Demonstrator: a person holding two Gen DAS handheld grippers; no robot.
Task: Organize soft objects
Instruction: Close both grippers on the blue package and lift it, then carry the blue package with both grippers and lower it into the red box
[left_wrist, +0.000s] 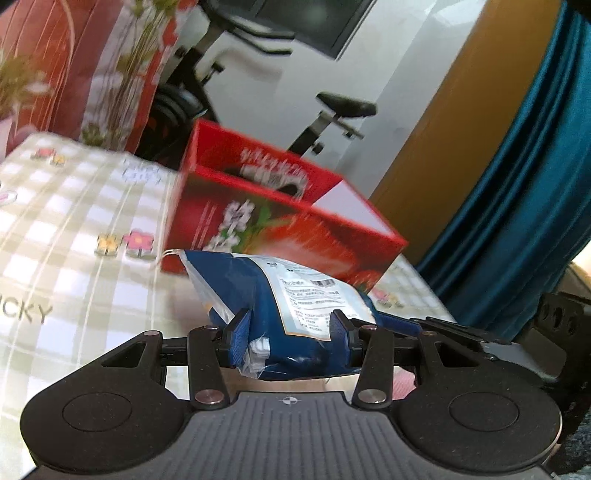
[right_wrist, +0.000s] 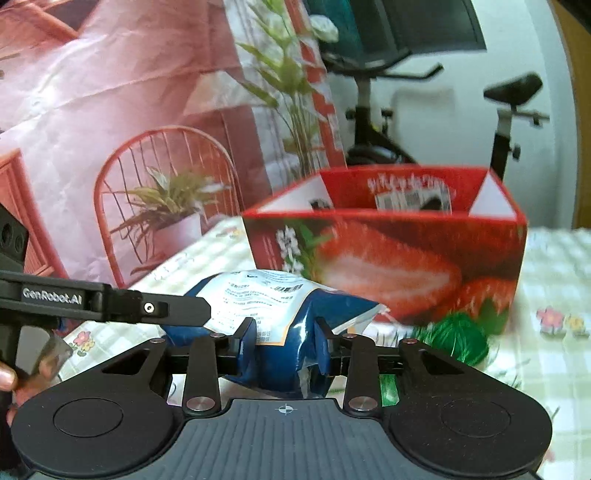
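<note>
A blue and white soft bag (left_wrist: 280, 295) with a printed label hangs above the checked tablecloth (left_wrist: 74, 236). My left gripper (left_wrist: 290, 330) is shut on one end of it, pads pressing into the blue film. In the right wrist view the same bag (right_wrist: 273, 306) is pinched by my right gripper (right_wrist: 284, 341), which is shut on its other end. The left gripper's black body (right_wrist: 110, 299) reaches in from the left there. Behind the bag stands an open red strawberry box (right_wrist: 388, 258), also seen at an angle as the red box (left_wrist: 280, 218) in the left wrist view.
A green ball of yarn (right_wrist: 458, 339) lies on the cloth by the box's front right corner. A printed backdrop (right_wrist: 129, 129) rises behind the table. An exercise bike (right_wrist: 509, 110) stands beyond. A teal curtain (left_wrist: 517, 184) hangs at the right. A person's fingers (right_wrist: 7, 380) show at the left edge.
</note>
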